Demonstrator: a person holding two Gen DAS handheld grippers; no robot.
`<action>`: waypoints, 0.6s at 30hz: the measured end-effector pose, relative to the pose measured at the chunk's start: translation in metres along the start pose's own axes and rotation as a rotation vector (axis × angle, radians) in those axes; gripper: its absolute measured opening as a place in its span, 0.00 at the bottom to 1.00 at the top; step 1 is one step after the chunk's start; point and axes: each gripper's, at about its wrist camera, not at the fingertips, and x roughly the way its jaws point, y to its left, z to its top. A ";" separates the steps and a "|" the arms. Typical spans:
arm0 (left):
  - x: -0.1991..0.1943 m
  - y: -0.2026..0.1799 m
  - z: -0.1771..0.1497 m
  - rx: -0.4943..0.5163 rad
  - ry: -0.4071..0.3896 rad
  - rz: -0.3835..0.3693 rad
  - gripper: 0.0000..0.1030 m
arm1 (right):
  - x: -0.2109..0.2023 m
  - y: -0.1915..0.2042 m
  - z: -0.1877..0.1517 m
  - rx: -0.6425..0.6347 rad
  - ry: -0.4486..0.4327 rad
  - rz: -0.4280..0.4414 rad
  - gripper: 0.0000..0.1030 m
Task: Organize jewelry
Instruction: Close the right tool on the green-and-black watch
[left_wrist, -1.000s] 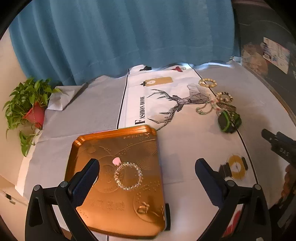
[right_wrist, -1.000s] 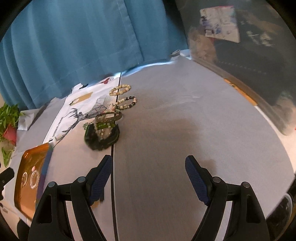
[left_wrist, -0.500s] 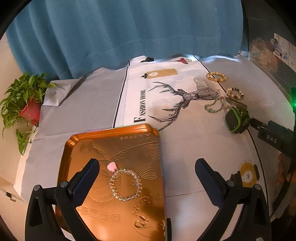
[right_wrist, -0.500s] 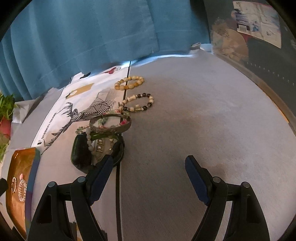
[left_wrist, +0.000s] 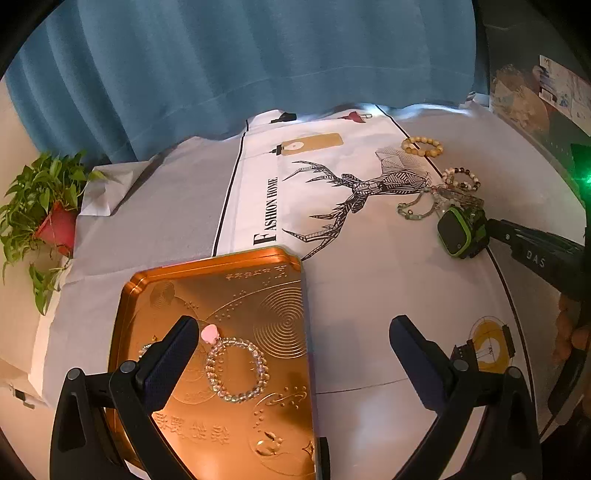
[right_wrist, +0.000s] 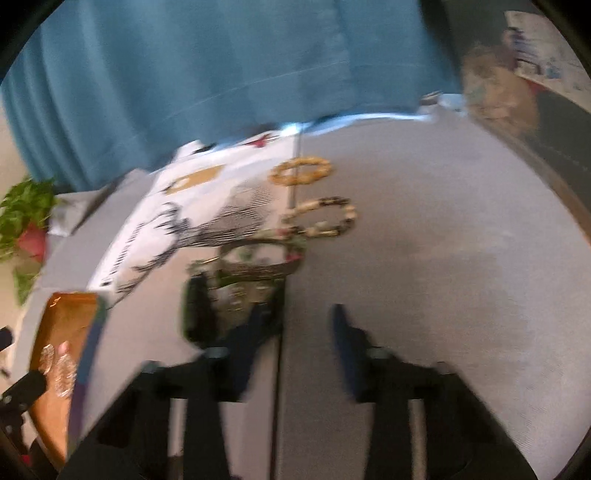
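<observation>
two claws, left claw (left_wrist: 291, 354) wide over gold tray (left_wrist: 236, 291), right claw (right_wrist: 295, 332) closing, seemingly empty

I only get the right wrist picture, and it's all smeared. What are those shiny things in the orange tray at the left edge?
Observer: The left wrist view shows a clear-bead bracelet with a pink heart charm lying in the orange tray.
Operator: And the dark lump by my fingers?
Observer: It's a watch with a black face and a green rim.
Operator: Where's the other gripper?
Observer: The left gripper hangs over the tray, jaws wide apart, holding nothing.
</observation>
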 end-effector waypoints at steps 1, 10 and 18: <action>0.000 -0.001 0.001 0.001 -0.001 -0.001 1.00 | -0.001 0.002 0.000 -0.017 0.005 0.016 0.10; -0.001 -0.013 0.013 0.008 -0.010 -0.016 1.00 | -0.034 -0.033 -0.016 0.046 -0.001 0.026 0.04; 0.000 -0.012 0.011 0.004 -0.003 -0.007 1.00 | -0.009 -0.017 -0.002 0.132 0.058 0.102 0.43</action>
